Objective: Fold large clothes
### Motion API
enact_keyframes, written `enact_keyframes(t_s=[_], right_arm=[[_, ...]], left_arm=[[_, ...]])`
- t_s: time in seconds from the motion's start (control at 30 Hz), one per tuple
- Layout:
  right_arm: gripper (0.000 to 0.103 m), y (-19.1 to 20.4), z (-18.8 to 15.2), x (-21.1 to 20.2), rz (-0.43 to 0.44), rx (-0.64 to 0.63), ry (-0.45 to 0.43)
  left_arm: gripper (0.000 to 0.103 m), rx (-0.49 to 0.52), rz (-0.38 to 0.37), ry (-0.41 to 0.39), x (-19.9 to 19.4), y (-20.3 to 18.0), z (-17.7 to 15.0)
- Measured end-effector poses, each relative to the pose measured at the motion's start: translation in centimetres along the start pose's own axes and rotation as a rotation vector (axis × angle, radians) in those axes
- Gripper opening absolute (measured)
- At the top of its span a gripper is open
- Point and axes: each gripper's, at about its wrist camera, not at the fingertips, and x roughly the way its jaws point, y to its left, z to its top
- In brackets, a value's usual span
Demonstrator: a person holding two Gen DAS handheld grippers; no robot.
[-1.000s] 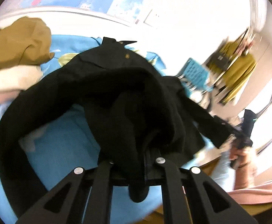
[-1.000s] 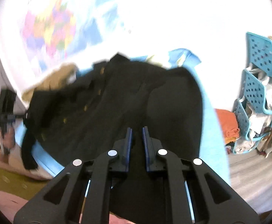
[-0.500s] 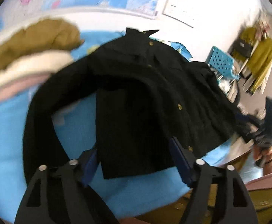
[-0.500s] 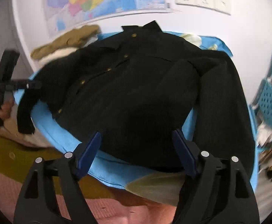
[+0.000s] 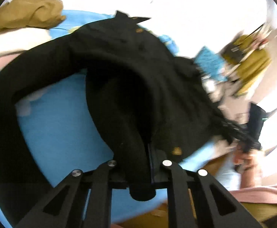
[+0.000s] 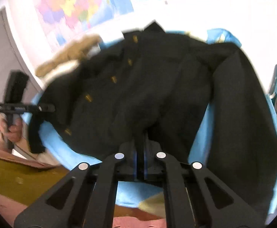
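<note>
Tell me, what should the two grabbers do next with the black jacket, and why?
Probably lift and carry the hem up toward the collar. Both the left gripper and right gripper pinch the bottom edge of the jacket, which lies spread open on the blue sheet.

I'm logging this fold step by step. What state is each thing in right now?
black jacket: buttoned, spread on the blue sheet, sleeves out.
left gripper: closing, fingers pinching the jacket's hem.
right gripper: shut on the jacket's hem.
blue sheet: laid flat under the jacket.
tan garment: crumpled, at the far side.
</note>
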Motion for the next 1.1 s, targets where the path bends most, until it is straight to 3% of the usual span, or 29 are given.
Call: enact_keyframes(t_s=[0.03, 0.13, 0.2, 0.23, 0.3, 0.37, 0.4, 0.43, 0.5, 0.57, 0.63, 0.73, 0.77, 0.9, 1.1], right_arm=[[0.004, 0.0, 0.4, -1.7, -0.002, 0.001, -0.035], [0.004, -1.0, 1.2, -6.5, 0.014, 0.026, -0.134], [0.004, -1.9, 0.8, -7.2, -0.104, 0.02, -0.095], [0.007, -2.4, 0.5, -6.8, -0.124, 0.029, -0.056], [0.019, -3.6, -0.7, -4.7, -0.135, 0.041, 0.075], [0.046, -3.4, -1.5, -3.2, -0.253, -0.018, 0.157], [0.05, -2.9, -1.6, -3.0, -0.277, -0.054, 0.161], [0.053, -2.5, -1.4, -3.3, -0.277, -0.075, 0.144], [0.063, -1.6, -0.5, -4.8, -0.251, -0.102, 0.094], [0.074, -0.8, 0.8, -6.3, -0.26, -0.149, 0.027], [0.075, -0.5, 2.4, -6.9, -0.276, -0.174, -0.013], [0.076, -0.2, 5.1, -6.5, -0.256, -0.19, -0.047], [0.079, -0.3, 6.2, -5.7, -0.267, -0.197, -0.047], [0.08, -1.6, 10.5, -0.5, -0.237, -0.201, -0.004], [0.082, -4.8, 17.0, 8.9, -0.168, -0.161, 0.1]], left_arm=[[0.012, -0.008, -0.073, -0.021, -1.3, -0.5, 0.0], [0.012, 0.015, -0.194, -0.055, -4.0, -1.6, -0.6], [0.016, 0.029, -0.206, -0.036, -4.3, -1.7, -1.4], [0.018, 0.032, -0.191, -0.023, -4.0, -1.6, -1.8], [0.029, 0.022, -0.094, 0.083, -1.8, -0.3, -3.1], [0.03, 0.024, 0.08, 0.166, 0.0, 0.8, -4.2], [0.027, 0.03, 0.131, 0.178, 0.3, 1.2, -4.5], [0.032, 0.029, 0.125, 0.164, 0.0, 1.3, -4.5], [0.072, 0.037, 0.07, 0.09, -2.1, 1.0, -4.1], [0.085, 0.109, 0.025, -0.037, -4.8, -0.6, -3.3], [0.087, 0.178, 0.077, -0.106, -6.1, -1.8, -1.9], [0.087, 0.223, 0.157, -0.133, -6.2, -2.4, 0.4], [0.087, 0.257, 0.215, -0.145, -5.6, -3.0, 1.6], [0.087, 0.315, 0.384, -0.175, -2.5, -2.9, 7.6], [0.087, 0.279, 0.515, -0.12, 3.3, 0.9, 16.9]])
